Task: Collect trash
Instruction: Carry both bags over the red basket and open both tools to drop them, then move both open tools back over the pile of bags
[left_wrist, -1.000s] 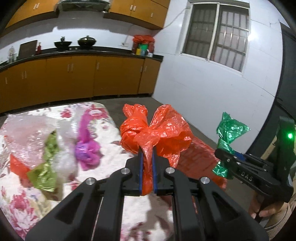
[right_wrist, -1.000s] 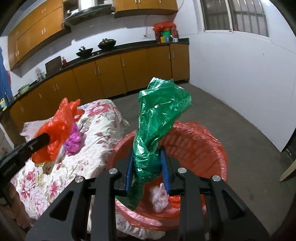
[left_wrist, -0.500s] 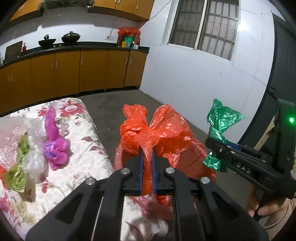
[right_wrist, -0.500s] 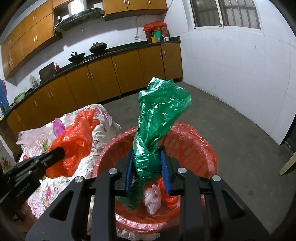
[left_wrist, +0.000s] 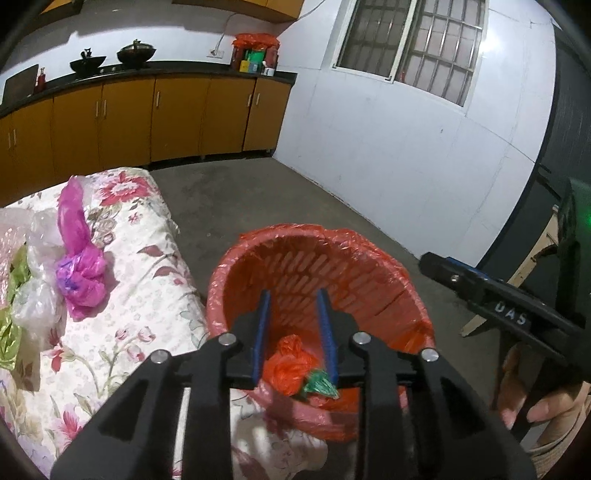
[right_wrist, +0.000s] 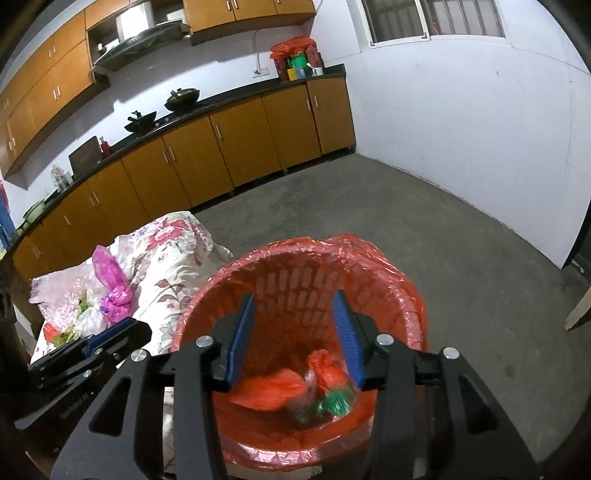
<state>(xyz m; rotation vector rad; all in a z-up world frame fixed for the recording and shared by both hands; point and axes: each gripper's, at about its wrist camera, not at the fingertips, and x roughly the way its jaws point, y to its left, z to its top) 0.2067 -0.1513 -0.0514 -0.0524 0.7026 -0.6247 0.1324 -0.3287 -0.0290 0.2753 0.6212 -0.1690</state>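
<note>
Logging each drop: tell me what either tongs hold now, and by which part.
Nothing. Left tongs and right tongs are opening, empty, over the red basket; orange bag and green bag lie inside.

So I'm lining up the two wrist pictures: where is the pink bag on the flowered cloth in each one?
Left wrist view: the pink bag lies at the left, on the flowered cloth.
Right wrist view: the pink bag lies at the left, smaller and farther off, on the same cloth.
Shared landmark: the red basket, to the bag's right in both.

Orange cabinets (right_wrist: 236, 147) line the far wall, two woks (right_wrist: 183, 96) sit on the table (right_wrist: 236, 96), below a barred window (left_wrist: 410, 48).
</note>
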